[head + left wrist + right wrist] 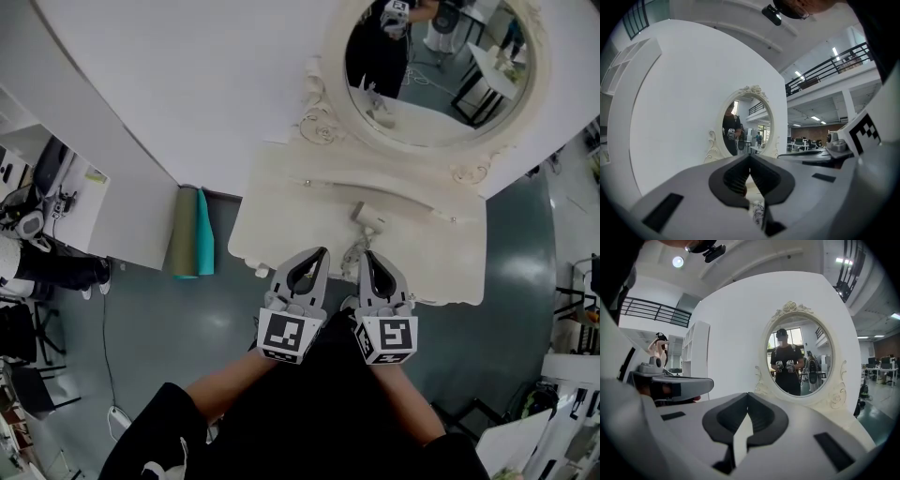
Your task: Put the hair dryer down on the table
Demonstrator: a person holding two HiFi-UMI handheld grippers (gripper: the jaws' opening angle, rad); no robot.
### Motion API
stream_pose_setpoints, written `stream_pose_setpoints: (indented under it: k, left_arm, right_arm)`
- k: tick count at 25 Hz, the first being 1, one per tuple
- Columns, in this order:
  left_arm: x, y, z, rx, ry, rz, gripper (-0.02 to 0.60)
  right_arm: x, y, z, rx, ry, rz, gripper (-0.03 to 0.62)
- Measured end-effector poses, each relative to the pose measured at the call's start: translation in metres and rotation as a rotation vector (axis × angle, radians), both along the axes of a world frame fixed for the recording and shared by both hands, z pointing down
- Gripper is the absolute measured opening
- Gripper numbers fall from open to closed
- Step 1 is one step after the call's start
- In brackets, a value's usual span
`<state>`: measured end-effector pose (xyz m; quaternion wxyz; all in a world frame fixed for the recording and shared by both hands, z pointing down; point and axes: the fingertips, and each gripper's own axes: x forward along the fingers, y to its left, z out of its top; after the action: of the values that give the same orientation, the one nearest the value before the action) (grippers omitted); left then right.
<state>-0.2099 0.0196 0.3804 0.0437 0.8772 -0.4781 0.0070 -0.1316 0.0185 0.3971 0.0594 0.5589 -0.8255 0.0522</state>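
The hair dryer (368, 218) lay on the top of the white dressing table (281, 220), on its side, about midway between the foot of the oval mirror (441, 108) and the table's near edge, with nothing touching it. A pale cord (353, 255) lay bunched just in front of it, toward the near edge. Both grippers hung side by side over that near edge, short of the dryer and apart from it. The left gripper (322, 251) sat just left of the cord, its jaws pressed fully together with nothing clamped between them. In the left gripper view the dark pads (733, 176) met at their tips, and only a small pale patterned patch, too unclear to name, showed through the gap lower down. The right gripper (367, 253) pointed at the cord and the dryer beyond it. Its jaws were likewise closed tip to tip and held nothing, and the right gripper view showed only the pale table top through the slit behind the tips. The mirror reflected the person in dark clothes holding both grippers up at chest height. To the left of the table, two rolled mats (192, 232), one olive and one teal, stood on the grey floor against the white wall.
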Motion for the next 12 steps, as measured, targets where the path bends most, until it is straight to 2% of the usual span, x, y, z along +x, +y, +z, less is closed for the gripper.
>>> stream_pose_setpoints:
  k: [12]
  left_arm:
    - [-0.0017, -0.0021, 0.0019, -0.008, -0.010, 0.012, 0.015]
  right_arm:
    - [-0.0059, -0.0024, -0.0020, 0.002, -0.002, -0.014, 0.018]
